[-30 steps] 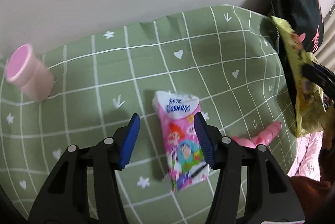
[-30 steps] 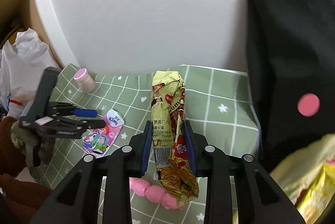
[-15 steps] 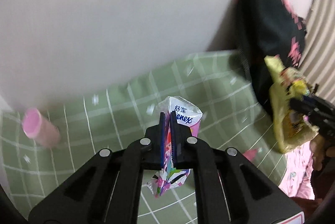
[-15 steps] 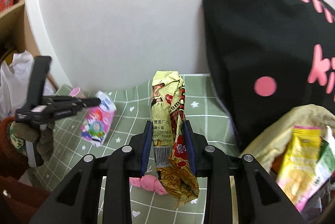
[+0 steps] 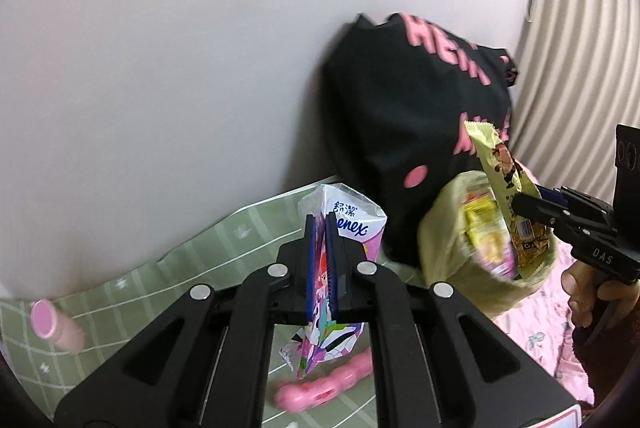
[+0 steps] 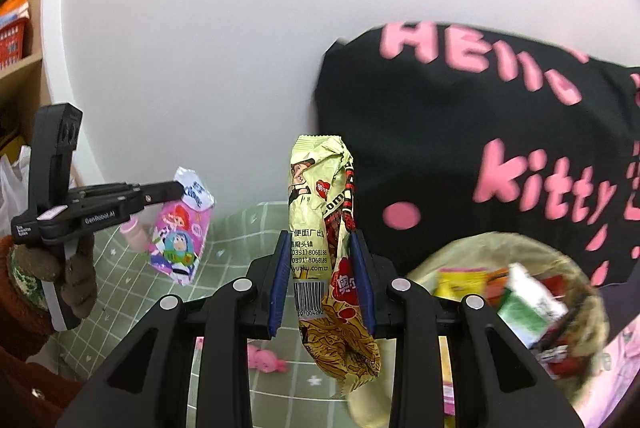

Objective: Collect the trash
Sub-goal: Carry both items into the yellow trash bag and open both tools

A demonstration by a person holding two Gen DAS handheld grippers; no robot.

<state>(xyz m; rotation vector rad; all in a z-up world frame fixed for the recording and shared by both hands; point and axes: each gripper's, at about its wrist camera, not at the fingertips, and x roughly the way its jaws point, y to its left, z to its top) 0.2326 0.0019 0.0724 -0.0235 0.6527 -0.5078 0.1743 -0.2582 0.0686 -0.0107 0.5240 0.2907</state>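
Note:
My left gripper [image 5: 320, 224] is shut on a pink cartoon tissue pack [image 5: 344, 224] and holds it above the green checked cloth [image 5: 168, 280]; the pack also shows in the right wrist view [image 6: 180, 240]. My right gripper [image 6: 322, 248] is shut on a yellow snack wrapper [image 6: 320, 187] and holds it left of an open yellow trash bag [image 6: 516, 296] with several wrappers inside. In the left wrist view the wrapper [image 5: 500, 167] hangs over the bag's mouth [image 5: 452, 228].
A black bag with pink lettering [image 6: 480, 131] leans on the white wall behind the trash bag. A pink bottle [image 5: 56, 324] lies at the cloth's left. A pink toy [image 5: 320, 384] lies on the cloth below the tissue pack. Shelves [image 6: 16, 39] stand far left.
My left gripper shut on the tissue pack, lifted it off the cloth and carried it right toward the bags. My right gripper moved the wrapper right, to the trash bag.

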